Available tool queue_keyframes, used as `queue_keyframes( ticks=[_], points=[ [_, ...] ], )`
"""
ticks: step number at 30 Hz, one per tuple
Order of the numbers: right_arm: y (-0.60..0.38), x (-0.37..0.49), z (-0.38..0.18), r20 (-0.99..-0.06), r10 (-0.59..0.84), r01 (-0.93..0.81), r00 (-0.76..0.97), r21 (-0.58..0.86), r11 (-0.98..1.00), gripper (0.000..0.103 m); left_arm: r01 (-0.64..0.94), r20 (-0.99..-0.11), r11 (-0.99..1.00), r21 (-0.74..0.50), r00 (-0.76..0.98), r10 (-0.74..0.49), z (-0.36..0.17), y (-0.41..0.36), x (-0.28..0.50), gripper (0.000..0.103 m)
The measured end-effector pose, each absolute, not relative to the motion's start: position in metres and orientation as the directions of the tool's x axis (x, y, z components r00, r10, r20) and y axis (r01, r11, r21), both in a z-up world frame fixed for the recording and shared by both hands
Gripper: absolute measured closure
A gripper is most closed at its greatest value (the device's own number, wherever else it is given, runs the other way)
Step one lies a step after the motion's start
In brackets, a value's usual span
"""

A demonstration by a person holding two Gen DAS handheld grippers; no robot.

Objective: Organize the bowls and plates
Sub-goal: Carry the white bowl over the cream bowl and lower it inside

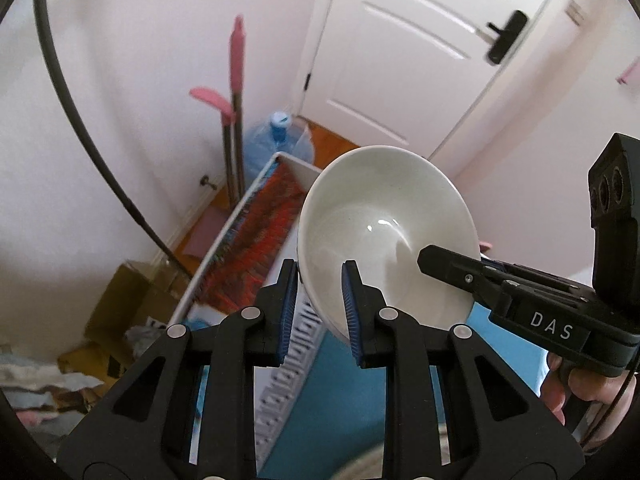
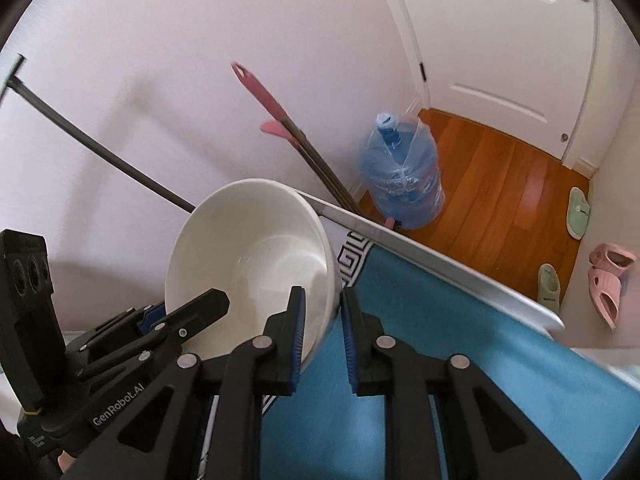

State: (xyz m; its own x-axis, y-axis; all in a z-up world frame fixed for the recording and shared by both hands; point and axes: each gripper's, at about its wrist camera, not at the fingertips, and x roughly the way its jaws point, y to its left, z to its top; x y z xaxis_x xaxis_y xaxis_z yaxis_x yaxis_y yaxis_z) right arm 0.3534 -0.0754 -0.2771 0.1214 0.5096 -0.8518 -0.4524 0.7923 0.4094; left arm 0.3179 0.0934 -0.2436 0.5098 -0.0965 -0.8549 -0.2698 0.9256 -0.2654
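Note:
A white bowl (image 1: 384, 220) is held in the air, tilted, above a blue mat (image 2: 420, 340). My left gripper (image 1: 320, 300) is shut on its left rim, one pad inside and one outside. My right gripper (image 2: 322, 332) is shut on the opposite rim of the same bowl (image 2: 256, 256). In the left wrist view the right gripper's black finger (image 1: 452, 268) reaches over the bowl's right edge. In the right wrist view the left gripper's finger (image 2: 200, 312) lies on the bowl's left edge. No plates are in view.
A white table edge (image 2: 420, 252) runs behind the mat. Beyond it are a blue water jug (image 2: 404, 184), pink-handled mops (image 2: 280, 120), a white door (image 1: 420, 40), slippers (image 2: 608, 276) on the wood floor, and cardboard boxes (image 1: 128, 304) at left.

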Motion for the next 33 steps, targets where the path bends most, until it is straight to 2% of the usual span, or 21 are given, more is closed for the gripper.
queue_keyframes(
  ticks=[9, 17, 26, 33],
  points=[
    [-0.161, 0.276, -0.194, -0.832, 0.505, -0.414, 0.231, 0.386, 0.825, 0.086, -0.168, -0.830, 0.948, -0.269, 0.540, -0.139, -0.173, 0.007, 0.255, 0.083],
    [-0.257, 0.213, -0.155, -0.824, 0.472, -0.326, 0.313, 0.374, 0.868, 0.086, -0.025, -0.812, 0.957, -0.288, 0.535, -0.231, -0.140, -0.096, 0.211, 0.083],
    [-0.376, 0.148, -0.142, -0.840, 0.381, -0.193, 0.387, 0.331, 0.924, 0.086, 0.098, -0.813, 0.931, -0.351, 0.463, -0.355, -0.143, -0.205, 0.180, 0.083],
    [-0.440, 0.110, -0.165, -0.882, 0.310, -0.081, 0.354, 0.302, 0.950, 0.086, 0.191, -0.868, 0.919, -0.345, 0.308, -0.390, -0.175, -0.274, 0.167, 0.083]
  ],
)
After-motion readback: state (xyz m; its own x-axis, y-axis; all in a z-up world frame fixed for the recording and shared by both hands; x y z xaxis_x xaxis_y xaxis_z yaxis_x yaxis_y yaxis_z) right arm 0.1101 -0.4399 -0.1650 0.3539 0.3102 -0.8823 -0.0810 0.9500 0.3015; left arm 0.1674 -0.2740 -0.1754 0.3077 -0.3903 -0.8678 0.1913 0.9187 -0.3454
